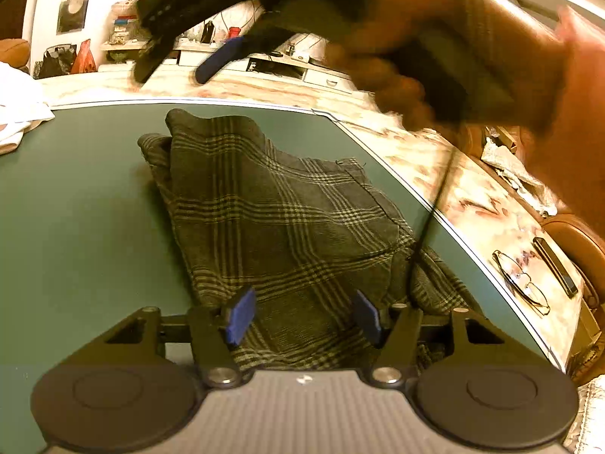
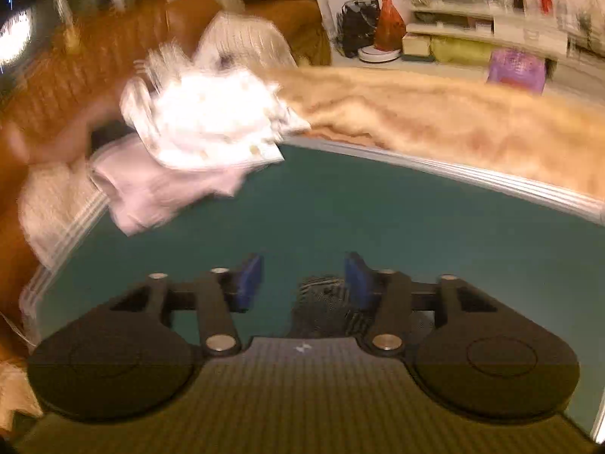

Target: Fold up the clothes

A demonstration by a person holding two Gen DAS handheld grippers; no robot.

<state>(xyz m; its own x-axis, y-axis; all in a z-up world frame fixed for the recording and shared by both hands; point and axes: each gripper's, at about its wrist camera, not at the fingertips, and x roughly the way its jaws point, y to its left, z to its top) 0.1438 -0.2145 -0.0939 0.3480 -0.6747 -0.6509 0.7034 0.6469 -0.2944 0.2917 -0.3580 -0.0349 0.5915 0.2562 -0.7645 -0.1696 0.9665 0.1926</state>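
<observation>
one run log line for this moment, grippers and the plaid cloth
left gripper: open, over plaid cloth | right gripper: open, empty | plaid cloth: folded on green mat | white clothes: mat corner

Warm dim indoor light; motion blur; fisheye-bent edges.

Grey-and-tan plaid garment [image 1: 287,227] on green table [image 1: 83,227]; blue fingers [image 1: 242,316]
</observation>
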